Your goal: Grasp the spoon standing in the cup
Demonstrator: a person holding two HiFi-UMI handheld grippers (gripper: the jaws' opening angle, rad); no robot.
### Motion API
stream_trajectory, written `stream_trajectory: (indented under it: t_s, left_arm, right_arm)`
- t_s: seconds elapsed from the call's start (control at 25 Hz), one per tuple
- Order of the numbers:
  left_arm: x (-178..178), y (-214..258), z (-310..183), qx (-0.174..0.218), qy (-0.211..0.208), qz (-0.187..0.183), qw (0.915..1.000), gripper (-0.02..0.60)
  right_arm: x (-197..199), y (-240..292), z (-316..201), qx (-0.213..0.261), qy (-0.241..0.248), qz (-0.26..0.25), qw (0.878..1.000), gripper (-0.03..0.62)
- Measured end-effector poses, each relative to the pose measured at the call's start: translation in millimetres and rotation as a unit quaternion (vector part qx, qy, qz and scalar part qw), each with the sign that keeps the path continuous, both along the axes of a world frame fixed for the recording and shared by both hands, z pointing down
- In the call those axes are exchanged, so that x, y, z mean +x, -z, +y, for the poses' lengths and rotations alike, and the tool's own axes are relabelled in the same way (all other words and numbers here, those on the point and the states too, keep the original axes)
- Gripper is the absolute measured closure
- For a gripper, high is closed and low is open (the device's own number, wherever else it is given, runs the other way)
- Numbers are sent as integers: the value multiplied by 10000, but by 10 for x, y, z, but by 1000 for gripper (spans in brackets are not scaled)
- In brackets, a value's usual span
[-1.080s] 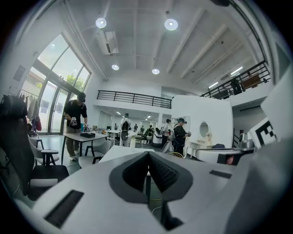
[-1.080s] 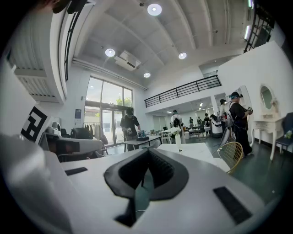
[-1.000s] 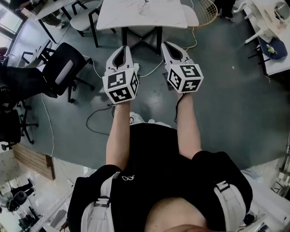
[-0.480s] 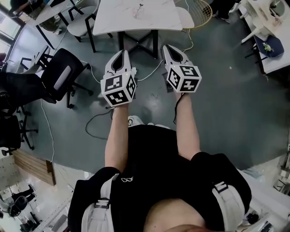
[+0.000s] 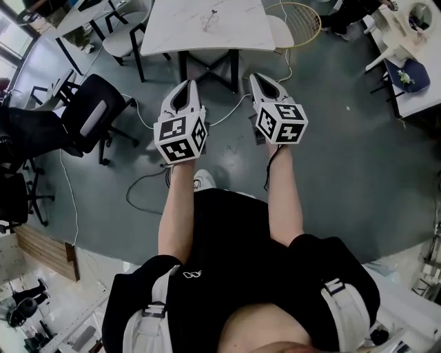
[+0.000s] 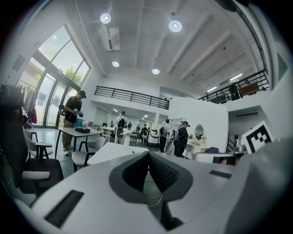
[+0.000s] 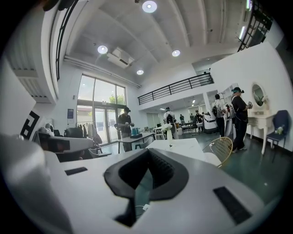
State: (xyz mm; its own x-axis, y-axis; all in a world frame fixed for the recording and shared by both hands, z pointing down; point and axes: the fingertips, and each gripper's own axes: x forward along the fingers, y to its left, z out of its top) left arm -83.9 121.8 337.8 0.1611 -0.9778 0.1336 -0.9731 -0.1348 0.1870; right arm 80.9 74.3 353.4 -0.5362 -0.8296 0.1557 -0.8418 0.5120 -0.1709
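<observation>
A small clear cup (image 5: 209,21) with a thin spoon standing in it sits on the white marble table (image 5: 227,31) at the top of the head view. Both grippers hang in the air over the grey floor, short of the table's near edge and pointing at it. My left gripper (image 5: 187,85) has its jaws together, with nothing between them. My right gripper (image 5: 260,78) is likewise shut and empty. The right gripper view shows the cup (image 7: 170,146) as a tiny shape on the table (image 7: 185,147), far beyond the closed jaws. The left gripper view shows the table (image 6: 112,153) ahead.
A black office chair (image 5: 95,110) stands to the left and a yellow wire chair (image 5: 301,21) by the table's right corner. Cables (image 5: 148,180) trail on the floor under the left arm. A white desk (image 5: 406,48) is at far right. Several people stand far off.
In the head view the table and the cup have slid lower and nearer, and the floor has shifted beneath me. Both grippers keep the same pose, jaws closed.
</observation>
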Motion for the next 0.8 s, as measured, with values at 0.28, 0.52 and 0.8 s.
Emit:
stream_trajectory:
  t_s: [0.28,0.52,0.8]
  left_arm:
    - [-119,-164,17,-209,96,-5,9997,566]
    - [-203,-360,-254,-364,37,67,9993,566]
    - [-220,-643,-910,-724,-222,120,9971,566]
  right_arm:
    - [-103,-181,-36,-181,93,-57,9998,586]
    - [-266,-355,-272,-299,194,-5,9994,586]
    - [-336,-651,-850,-681,27,50,9977,585]
